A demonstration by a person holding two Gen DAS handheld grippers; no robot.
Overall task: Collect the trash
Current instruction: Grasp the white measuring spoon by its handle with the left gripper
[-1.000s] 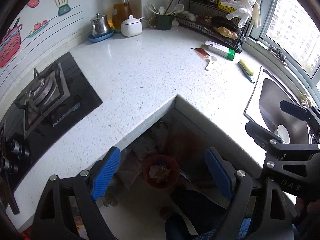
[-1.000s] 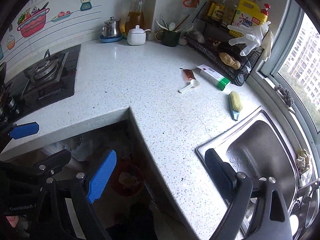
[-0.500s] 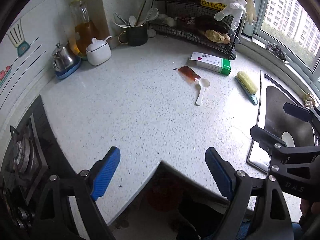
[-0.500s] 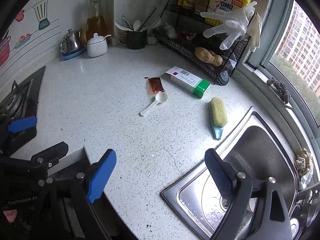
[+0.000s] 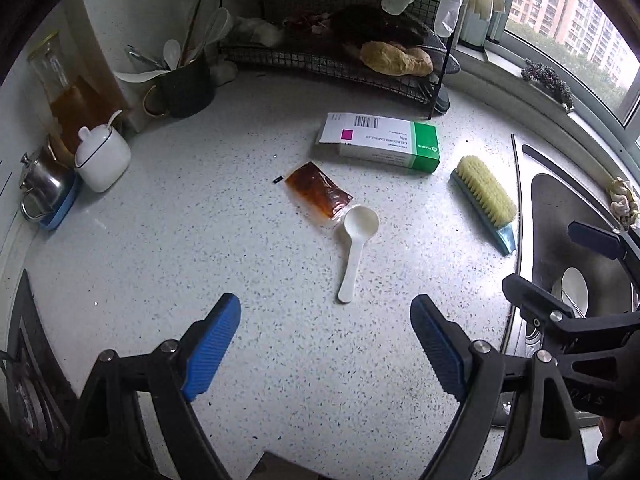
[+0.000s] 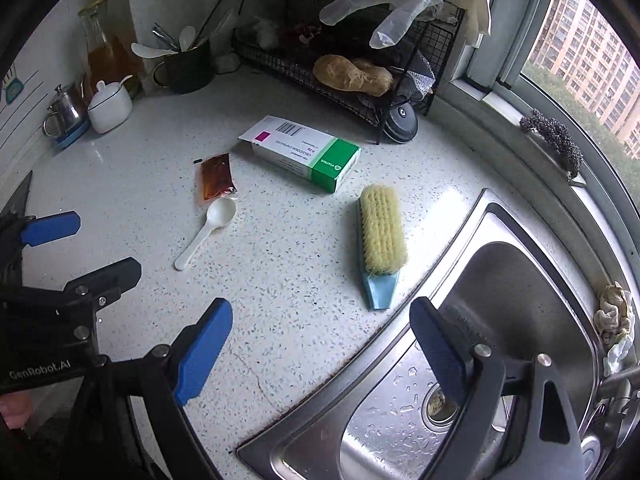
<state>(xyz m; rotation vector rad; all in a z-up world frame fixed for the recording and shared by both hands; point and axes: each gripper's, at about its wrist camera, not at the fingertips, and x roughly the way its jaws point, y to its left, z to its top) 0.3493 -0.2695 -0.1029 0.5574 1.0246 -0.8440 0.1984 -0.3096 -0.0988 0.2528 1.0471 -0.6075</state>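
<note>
Box marked "VIATRIS" on worktop; "GenRobot.AI" on left hand-held gripper; both, with right hand-held gripper, gaping, empty.

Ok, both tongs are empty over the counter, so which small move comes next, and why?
Probably ease the left tongs forward and down over the white spoon. They are open and empty, and the spoon handle lies loose just ahead of them, with the sauce packet right at its bowl.
</note>
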